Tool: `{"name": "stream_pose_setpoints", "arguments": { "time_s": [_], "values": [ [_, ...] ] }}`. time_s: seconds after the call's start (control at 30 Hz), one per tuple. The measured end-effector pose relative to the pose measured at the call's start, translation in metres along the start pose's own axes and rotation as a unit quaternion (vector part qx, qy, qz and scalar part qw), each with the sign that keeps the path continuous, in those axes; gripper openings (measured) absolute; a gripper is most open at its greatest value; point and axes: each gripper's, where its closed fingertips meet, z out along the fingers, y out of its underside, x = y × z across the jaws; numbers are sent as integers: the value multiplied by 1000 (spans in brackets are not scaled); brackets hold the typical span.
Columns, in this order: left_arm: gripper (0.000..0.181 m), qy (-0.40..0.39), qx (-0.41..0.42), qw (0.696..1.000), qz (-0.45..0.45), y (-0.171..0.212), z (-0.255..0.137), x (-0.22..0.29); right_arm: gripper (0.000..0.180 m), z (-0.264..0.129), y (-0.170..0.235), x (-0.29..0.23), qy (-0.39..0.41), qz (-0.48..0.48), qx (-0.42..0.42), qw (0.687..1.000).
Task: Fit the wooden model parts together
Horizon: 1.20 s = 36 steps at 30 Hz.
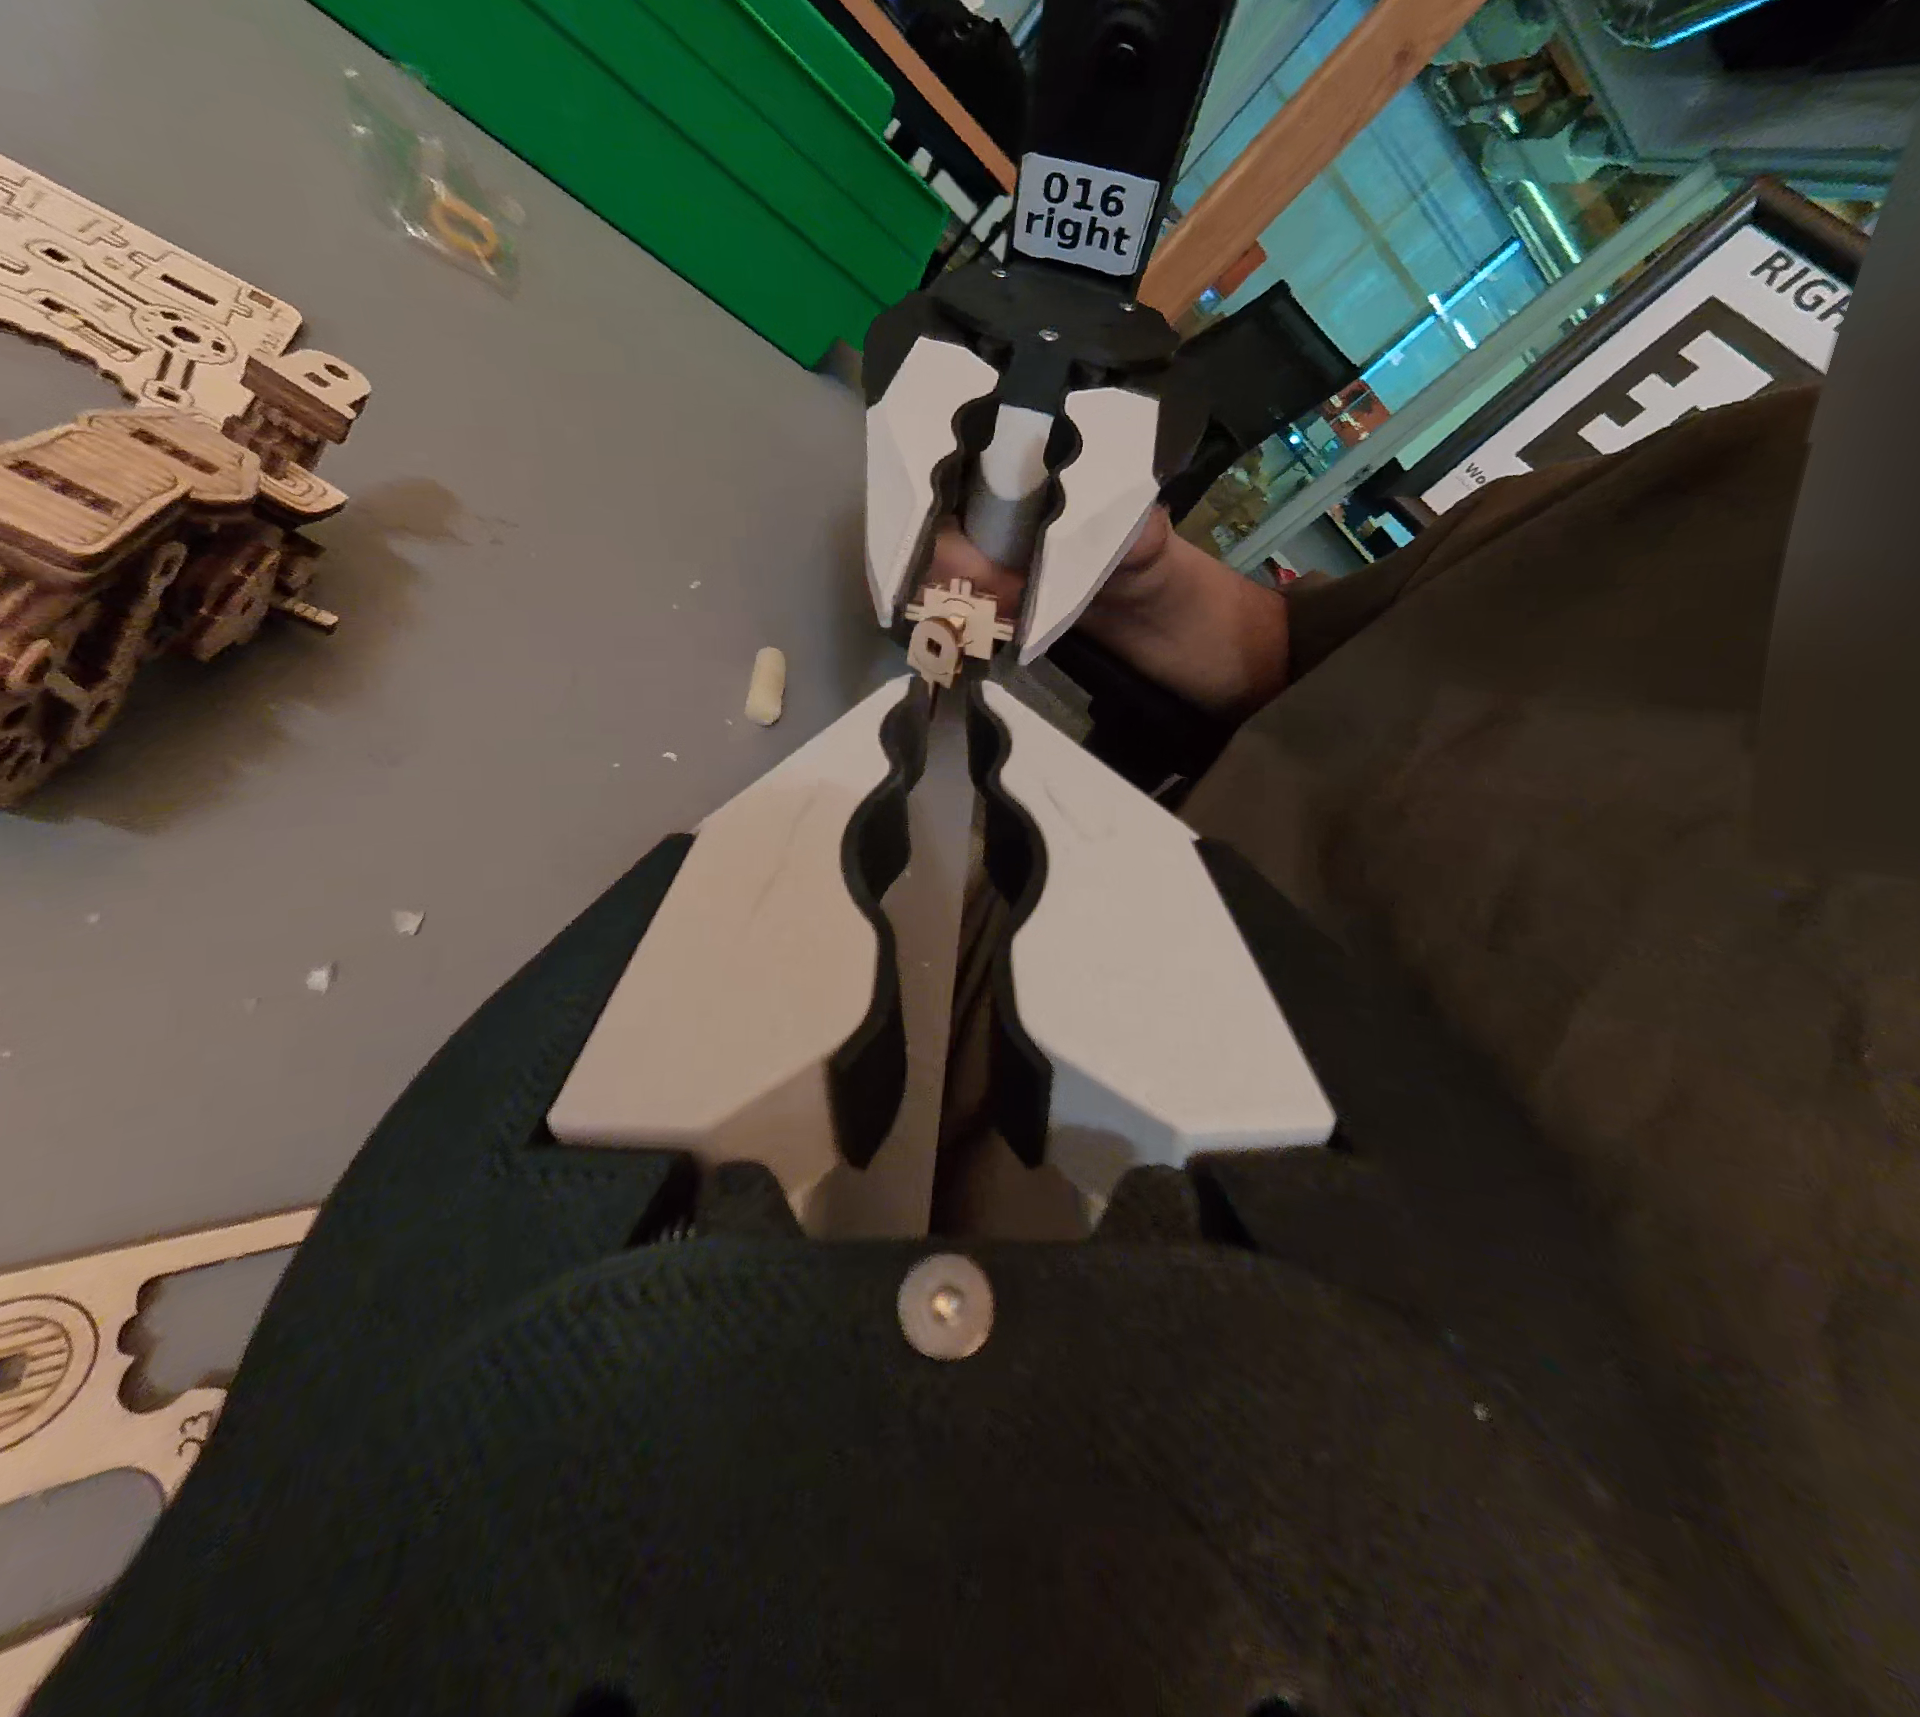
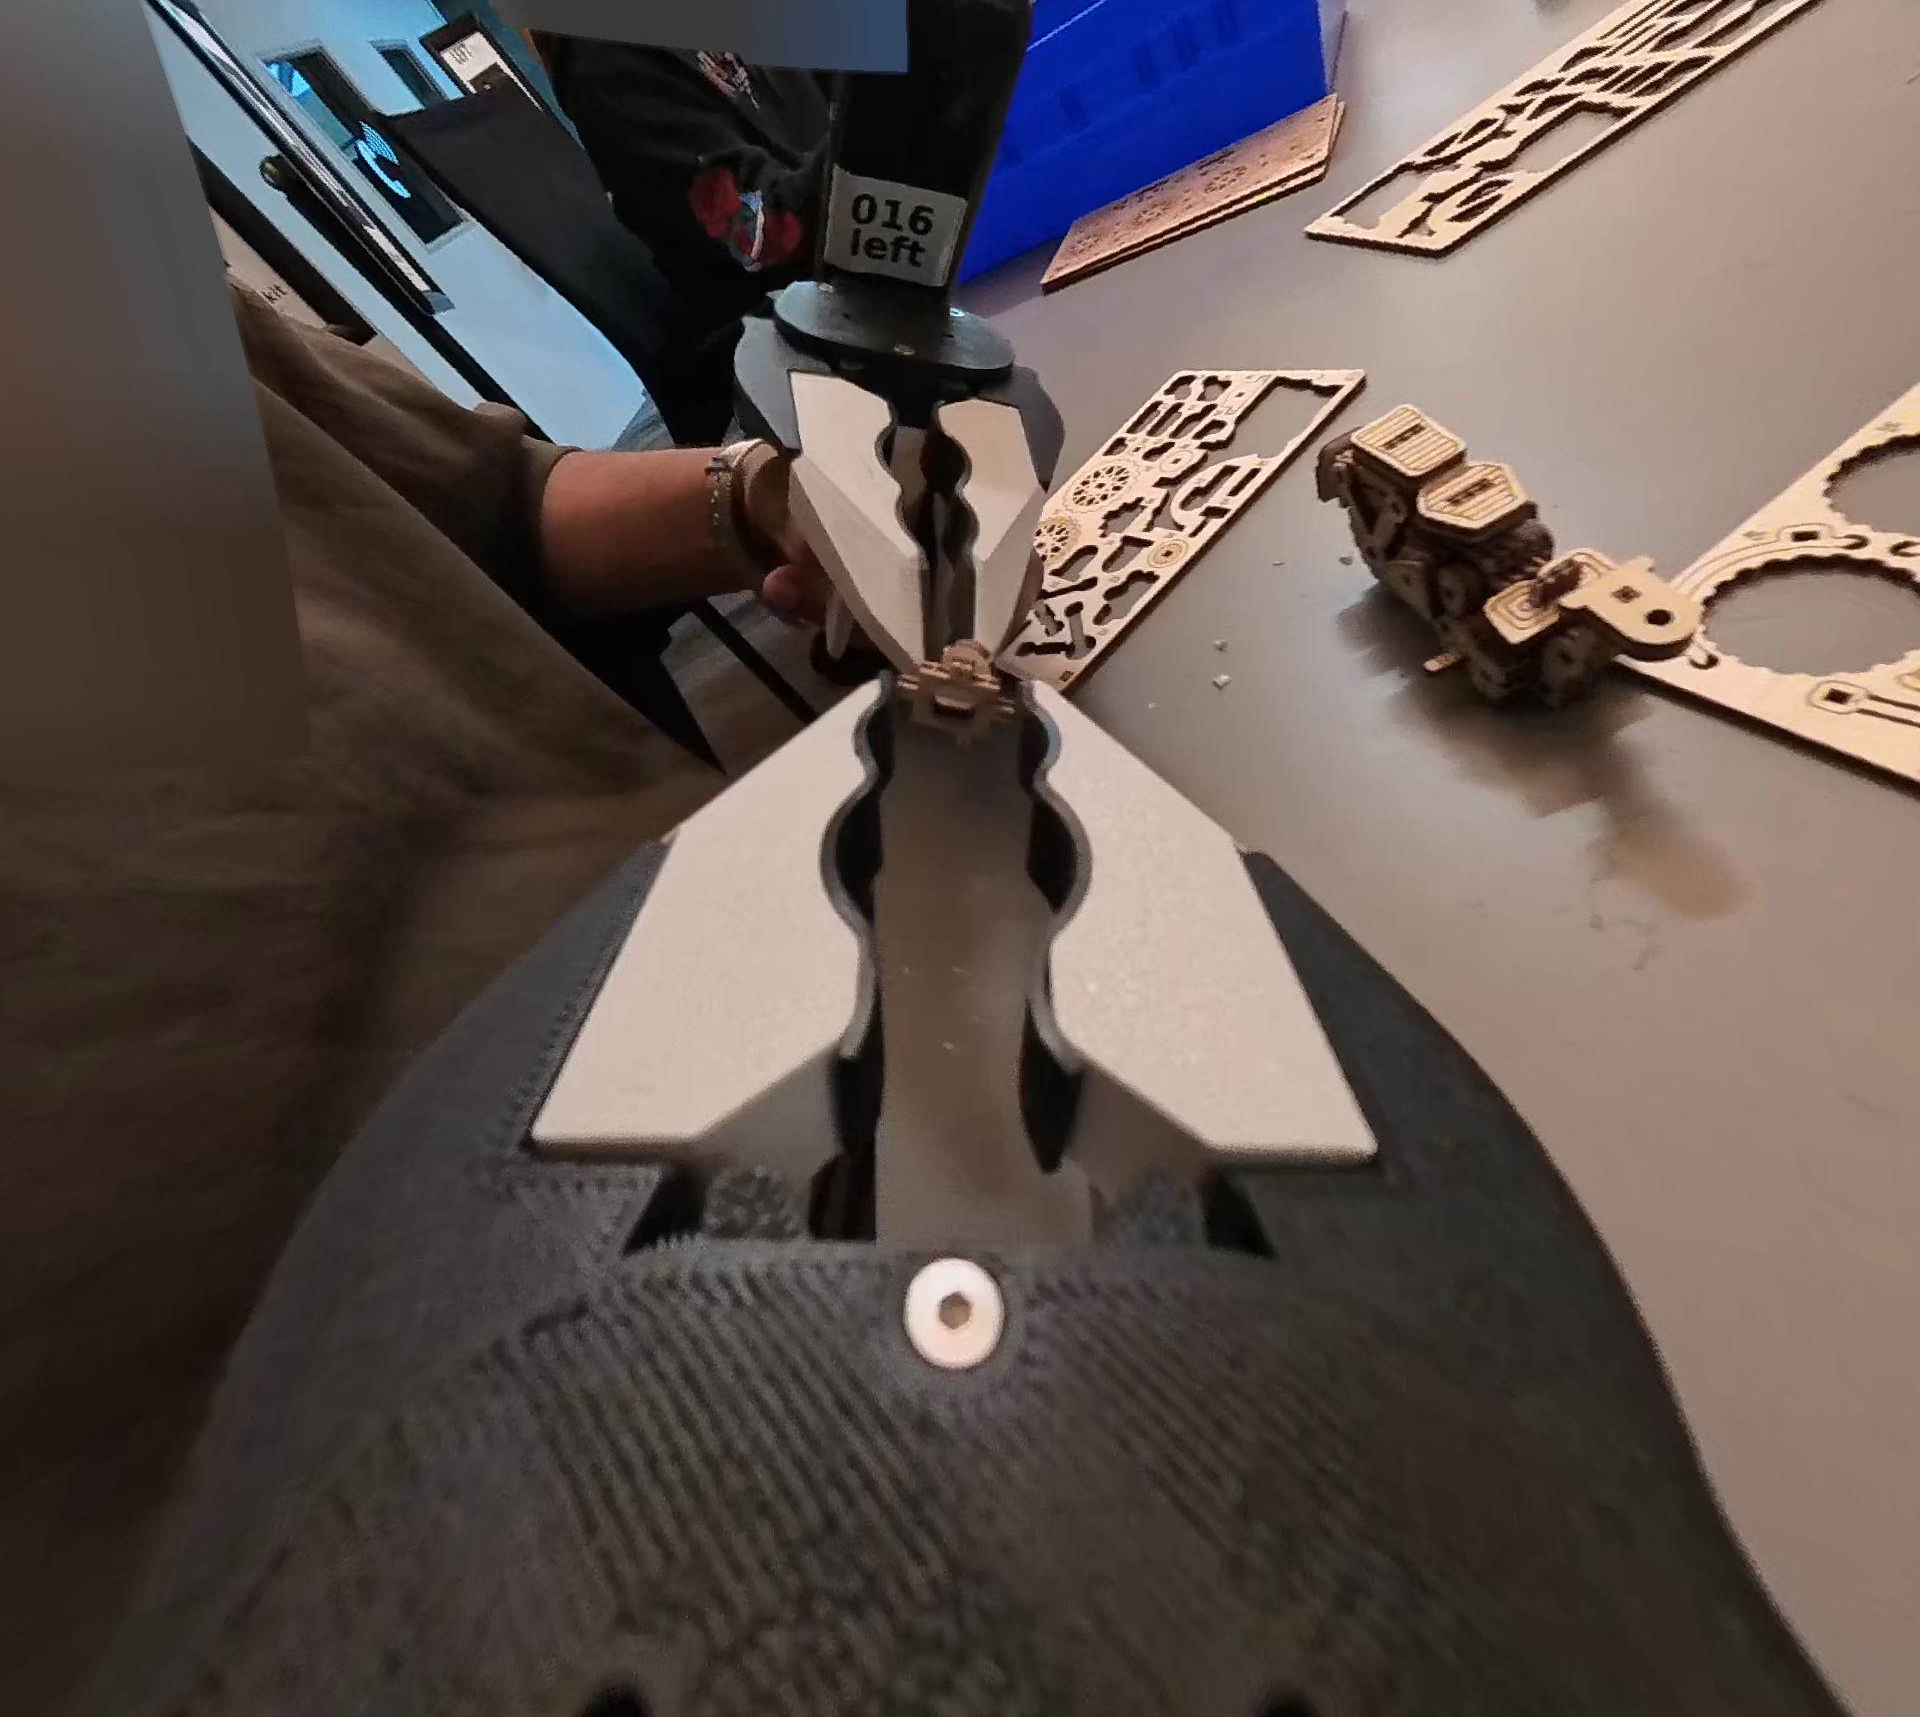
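Partly built wooden model point(image 1: 135, 566) lies on the grey table point(image 1: 582, 524) at left, while tip to tip above the table edge the left gripper point(image 1: 943, 688) and right gripper point(image 2: 951, 711) each clamp the small wooden part point(image 1: 951, 628).

Small pale wooden part point(image 1: 951, 633) held in mid-air; the half-built wooden model point(image 2: 1455, 545) lies on the desk point(image 2: 1455, 992), right.

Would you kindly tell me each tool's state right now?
Left tool: closed on a small wooden piece.
Right tool: closed on the cross-shaped wooden part.
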Motion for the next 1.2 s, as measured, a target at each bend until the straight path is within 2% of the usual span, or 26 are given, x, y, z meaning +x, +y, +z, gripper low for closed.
{"name": "stream_pose_setpoints", "arguments": {
  "time_s": [0.37,0.67,1.2],
  "values": [
    [6,-22,-20,999,22,8,5,-3,21,-1,-1,3,12,-4,2,1000],
    [14,-38,6,999,-9,-1,-1,-16,21,-6,-3,8,17,1,10,1000],
    [14,-40,22,999,-20,-6,-3,-20,21,-9,-3,11,21,4,13,1000]
  ]
}}
